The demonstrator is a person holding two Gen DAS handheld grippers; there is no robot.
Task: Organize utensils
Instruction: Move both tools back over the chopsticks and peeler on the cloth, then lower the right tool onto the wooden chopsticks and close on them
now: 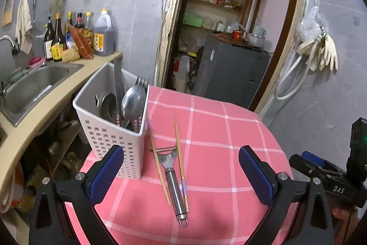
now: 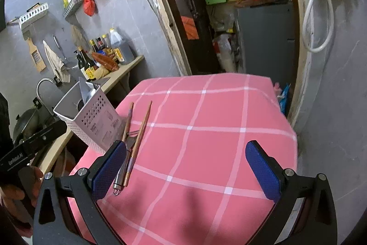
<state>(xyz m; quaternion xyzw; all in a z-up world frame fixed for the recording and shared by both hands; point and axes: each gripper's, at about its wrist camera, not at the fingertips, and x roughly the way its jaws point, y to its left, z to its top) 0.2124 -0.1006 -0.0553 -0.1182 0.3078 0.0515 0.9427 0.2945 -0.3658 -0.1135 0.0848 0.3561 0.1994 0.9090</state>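
Note:
A white perforated utensil basket (image 1: 110, 139) stands at the left edge of the pink checked table (image 1: 218, 134). It holds a spoon (image 1: 133, 102), a fork (image 1: 142, 82), a knife (image 1: 118, 86) and a ladle. To its right lie a metal peeler (image 1: 173, 178) and two wooden chopsticks (image 1: 158, 162) across it. My left gripper (image 1: 181, 176) is open and empty, hovering above the peeler. My right gripper (image 2: 187, 167) is open and empty above the table, with the peeler (image 2: 121, 171), chopsticks (image 2: 140, 137) and basket (image 2: 91, 121) at its left finger.
A counter with a steel sink (image 1: 34, 84) and several sauce bottles (image 1: 80, 36) runs left of the table. A doorway behind shows a grey cabinet (image 1: 231, 75) and shelves. Gloves and a hose (image 1: 318, 52) hang on the right wall.

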